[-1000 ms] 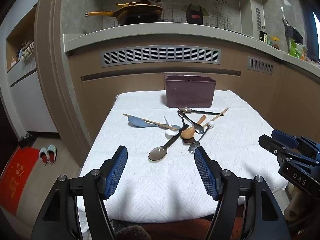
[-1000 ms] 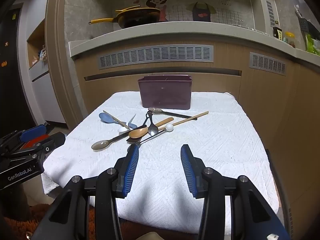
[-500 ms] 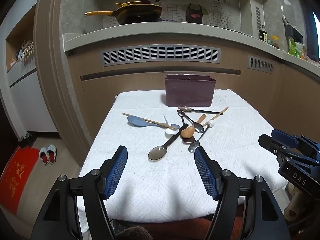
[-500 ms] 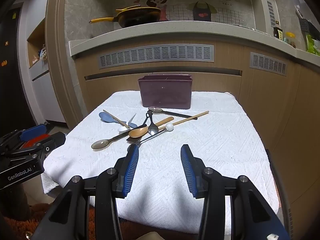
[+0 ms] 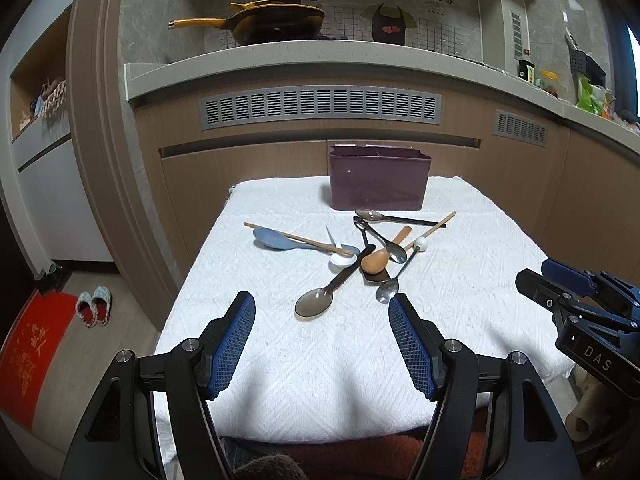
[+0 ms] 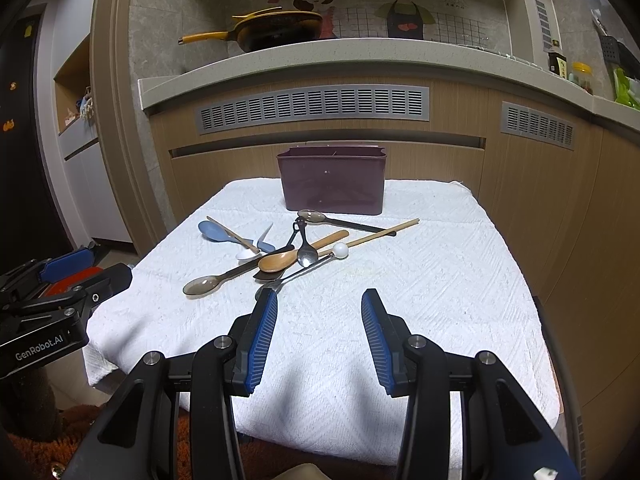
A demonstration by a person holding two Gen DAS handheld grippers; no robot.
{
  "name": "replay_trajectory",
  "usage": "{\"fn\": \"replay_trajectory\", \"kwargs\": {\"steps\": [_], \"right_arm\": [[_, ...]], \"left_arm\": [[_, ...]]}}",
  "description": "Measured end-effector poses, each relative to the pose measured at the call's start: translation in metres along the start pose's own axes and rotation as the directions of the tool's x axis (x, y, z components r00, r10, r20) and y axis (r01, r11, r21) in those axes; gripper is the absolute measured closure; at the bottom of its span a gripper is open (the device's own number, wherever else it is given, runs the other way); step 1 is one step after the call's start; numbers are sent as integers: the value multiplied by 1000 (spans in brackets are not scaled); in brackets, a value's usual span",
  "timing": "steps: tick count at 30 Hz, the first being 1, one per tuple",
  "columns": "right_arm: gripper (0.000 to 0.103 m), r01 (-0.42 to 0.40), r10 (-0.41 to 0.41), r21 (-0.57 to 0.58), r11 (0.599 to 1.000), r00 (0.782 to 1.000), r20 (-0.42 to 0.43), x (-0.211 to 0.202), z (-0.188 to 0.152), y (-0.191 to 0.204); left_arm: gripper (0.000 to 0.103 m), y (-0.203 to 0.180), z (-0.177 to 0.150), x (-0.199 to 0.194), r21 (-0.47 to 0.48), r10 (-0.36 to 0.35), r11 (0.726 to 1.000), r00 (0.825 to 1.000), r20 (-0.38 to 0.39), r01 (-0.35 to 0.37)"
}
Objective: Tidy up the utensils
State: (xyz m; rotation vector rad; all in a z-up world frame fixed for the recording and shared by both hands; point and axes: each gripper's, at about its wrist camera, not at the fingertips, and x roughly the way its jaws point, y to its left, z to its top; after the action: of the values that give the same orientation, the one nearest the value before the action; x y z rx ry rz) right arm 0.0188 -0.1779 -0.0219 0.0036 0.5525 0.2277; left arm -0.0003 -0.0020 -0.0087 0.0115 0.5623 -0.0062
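I see mixed wooden, metal & plastic spoons (image 5: 374, 260) piled crisscross on white cloth, just before upright maroon plastic caddy (image 5: 379, 178).

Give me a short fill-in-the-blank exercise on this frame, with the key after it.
1. Both the left gripper and the right gripper are ____ and hold nothing.
2. The spoons lie in a loose pile on the white ____.
3. The bin behind the pile is dark ____.
4. The blue spoon has a wooden ____ lying across it.

Missing words: open; cloth; purple; chopstick
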Motion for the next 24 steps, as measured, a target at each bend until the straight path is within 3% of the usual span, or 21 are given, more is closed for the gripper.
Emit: {"fn": "replay_trajectory", "kwargs": {"steps": [24], "right_arm": [[62, 0, 0, 5, 1000, 1000, -8, 0, -1, -3]], "left_arm": [[33, 0, -1, 0, -4, -5, 1000, 1000, -8, 5]]}}
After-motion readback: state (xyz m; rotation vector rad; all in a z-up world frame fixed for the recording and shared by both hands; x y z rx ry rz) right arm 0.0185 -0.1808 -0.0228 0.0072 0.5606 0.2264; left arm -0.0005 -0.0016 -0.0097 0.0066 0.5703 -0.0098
